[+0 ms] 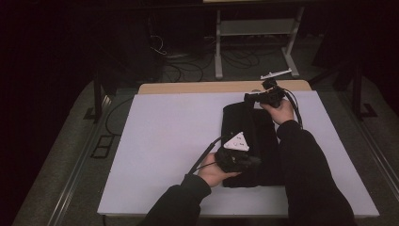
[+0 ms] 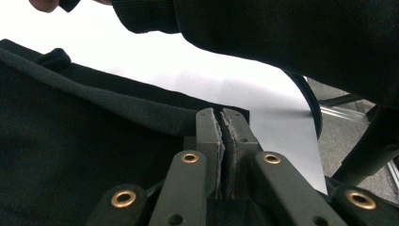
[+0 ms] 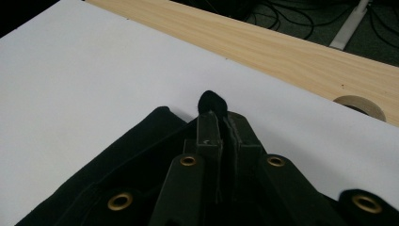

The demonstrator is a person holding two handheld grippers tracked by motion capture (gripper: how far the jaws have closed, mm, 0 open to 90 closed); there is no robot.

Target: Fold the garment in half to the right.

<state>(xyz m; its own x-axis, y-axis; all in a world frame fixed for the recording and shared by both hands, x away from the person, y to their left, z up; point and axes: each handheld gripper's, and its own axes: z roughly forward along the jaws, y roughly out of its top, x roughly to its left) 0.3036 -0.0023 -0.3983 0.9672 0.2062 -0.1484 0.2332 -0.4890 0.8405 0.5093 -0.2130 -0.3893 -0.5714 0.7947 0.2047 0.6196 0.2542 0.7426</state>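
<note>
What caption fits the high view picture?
Two grippers, left and right, pinch a black cloth on a white table.

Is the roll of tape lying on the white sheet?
No, the roll of tape lies on the wooden table edge, beyond the white sheet.

High view: fixed above the near edge, facing forward and down over the whole bench point(image 1: 155, 141); left and right gripper views: each rides low along its own jaws, very close to the black cloth point(image 1: 247, 127), which all three views share with the white bench top.
</note>
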